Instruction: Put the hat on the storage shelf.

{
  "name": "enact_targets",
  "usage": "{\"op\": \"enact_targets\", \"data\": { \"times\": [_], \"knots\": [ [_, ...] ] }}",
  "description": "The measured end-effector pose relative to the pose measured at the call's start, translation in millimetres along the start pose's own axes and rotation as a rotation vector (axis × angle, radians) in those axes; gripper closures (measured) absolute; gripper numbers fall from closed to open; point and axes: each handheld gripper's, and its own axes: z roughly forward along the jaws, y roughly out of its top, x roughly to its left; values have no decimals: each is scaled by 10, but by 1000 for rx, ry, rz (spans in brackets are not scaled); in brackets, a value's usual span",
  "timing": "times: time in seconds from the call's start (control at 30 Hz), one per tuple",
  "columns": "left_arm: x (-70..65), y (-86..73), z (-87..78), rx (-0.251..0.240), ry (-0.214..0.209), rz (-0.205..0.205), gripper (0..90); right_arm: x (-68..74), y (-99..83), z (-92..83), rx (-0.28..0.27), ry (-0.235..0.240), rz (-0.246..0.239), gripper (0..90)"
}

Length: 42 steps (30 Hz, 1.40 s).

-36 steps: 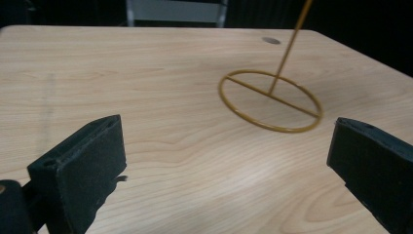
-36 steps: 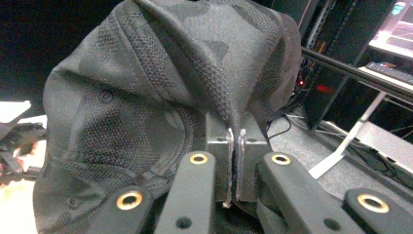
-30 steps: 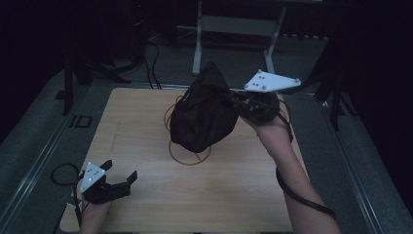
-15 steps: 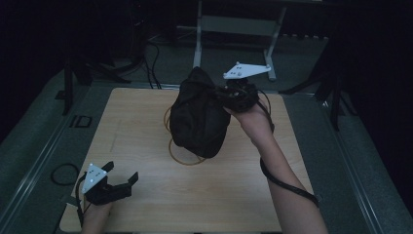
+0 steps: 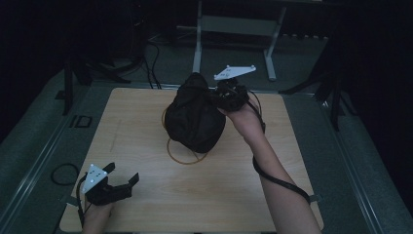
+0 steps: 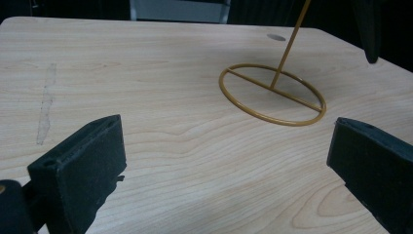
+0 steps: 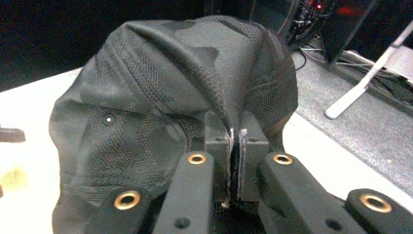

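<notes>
Right gripper (image 7: pixel 234 141) pinches the black cap (image 7: pixel 160 97) above the table (image 5: pixel 146 195).

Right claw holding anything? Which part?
Yes: the right claw is shut on the black cap, pinching a fold of its fabric. The left claw is open, holding nothing.

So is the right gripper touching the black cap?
Touching. The right gripper view shows the right gripper shut on a fold of the black cap.
</notes>
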Motion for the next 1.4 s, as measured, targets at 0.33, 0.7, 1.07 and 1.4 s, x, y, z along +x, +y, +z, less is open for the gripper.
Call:
{"op": "enact_targets", "data": {
  "times": [0.33,0.7,1.07,1.4],
  "knots": [
    [-5,-15,21,10,-6,-2,13,-69,-100,195,38,30,57,826],
    [-1,-29,27,16,-8,-1,13,-79,-210,325,72,60,82,587],
    [9,-31,14,9,-6,-6,13,-55,-205,281,69,56,77,460],
    [-1,-30,19,7,-8,-4,13,-118,-251,176,63,51,83,349]
  ]
}}
